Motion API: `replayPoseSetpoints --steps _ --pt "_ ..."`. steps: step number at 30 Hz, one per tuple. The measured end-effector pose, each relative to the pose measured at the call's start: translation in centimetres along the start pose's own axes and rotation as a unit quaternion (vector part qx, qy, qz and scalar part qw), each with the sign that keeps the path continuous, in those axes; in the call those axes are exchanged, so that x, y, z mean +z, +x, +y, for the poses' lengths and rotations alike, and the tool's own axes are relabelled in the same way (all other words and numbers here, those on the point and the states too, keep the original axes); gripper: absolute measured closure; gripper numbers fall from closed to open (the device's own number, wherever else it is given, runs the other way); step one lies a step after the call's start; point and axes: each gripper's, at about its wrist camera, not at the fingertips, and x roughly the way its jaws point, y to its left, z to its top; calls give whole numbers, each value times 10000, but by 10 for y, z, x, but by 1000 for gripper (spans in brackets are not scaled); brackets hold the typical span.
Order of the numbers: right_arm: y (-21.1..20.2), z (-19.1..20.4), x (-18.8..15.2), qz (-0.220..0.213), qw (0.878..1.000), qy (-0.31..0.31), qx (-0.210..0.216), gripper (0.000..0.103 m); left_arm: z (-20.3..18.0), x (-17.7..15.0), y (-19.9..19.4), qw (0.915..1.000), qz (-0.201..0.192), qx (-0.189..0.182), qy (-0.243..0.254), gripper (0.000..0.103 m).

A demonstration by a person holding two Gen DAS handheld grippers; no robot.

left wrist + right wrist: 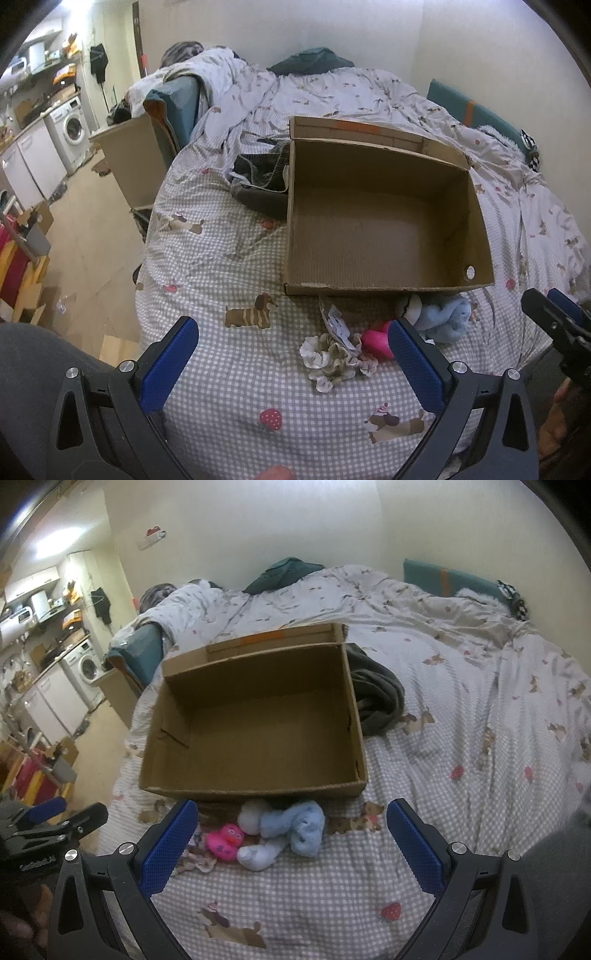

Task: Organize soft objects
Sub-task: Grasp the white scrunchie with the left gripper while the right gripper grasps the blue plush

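An empty cardboard box point(384, 288) lies on the bed; it also shows in the right wrist view point(255, 790). In front of it lie a cream scrunchie with a paper tag point(334, 360), a pink rubber duck point(378, 341) point(223, 842) and a light blue and white plush toy point(443, 317) point(291, 829). My left gripper point(291, 339) is open and empty, hovering above the scrunchie and duck. My right gripper point(291, 827) is open and empty, with the plush and duck between its fingers. The right gripper also shows at the left wrist view's right edge point(557, 317).
The bed point(229, 258) has a checked cover with dog and strawberry prints. Dark grey clothing point(258, 181) point(376, 698) lies beside the box. Teal pillows point(450, 576) sit by the wall. Left of the bed are floor, cardboard boxes point(133, 158) and a washing machine point(72, 129).
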Motion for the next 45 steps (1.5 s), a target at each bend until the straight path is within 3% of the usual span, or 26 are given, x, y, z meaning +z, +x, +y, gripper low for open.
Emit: replayPoseSetpoints --steps 6,9,15,18,19,22,24,29,34,35,38,40,41,45 --pt "-1 4 28 257 9978 -333 513 0 5 20 5 9996 261 -102 -46 1" --pt "6 4 37 441 9967 -466 505 0 13 32 18 9978 619 -60 -246 1" --pt "30 -11 42 837 9935 -243 727 0 26 37 54 9916 1186 35 -517 1" --pt "48 -21 32 1025 9919 -29 744 0 26 27 79 9851 1597 -227 -595 3" --pt "53 -24 27 1069 9915 44 740 0 24 24 85 9833 1700 -283 -576 5" --pt "66 -31 16 1346 9886 304 605 0 23 7 102 9765 2011 -390 -671 32" --pt "64 -32 18 1242 9893 360 683 0 29 -4 114 9693 2250 -410 -903 54" --pt "65 -31 18 1229 9903 308 578 0 35 -7 121 9677 2256 -390 -1053 55" --pt "66 -24 18 1176 9913 194 564 0 24 -7 139 9553 2576 -889 -1143 55" --pt "67 -23 18 1178 9913 172 555 0 20 -8 143 9529 2645 -951 -1135 59" --pt "68 -23 17 1189 9915 121 510 0 14 -9 150 9492 2757 -976 -1163 85" --pt "68 -23 17 1176 9918 123 494 0 13 -9 151 9474 2744 -1058 -1260 90" --pt "68 -24 17 1165 9919 130 487 0 13 -7 147 9498 2653 -1082 -1257 95" --pt "67 -28 18 1130 9923 201 467 0 21 3 114 9650 2126 -1102 -1069 96"
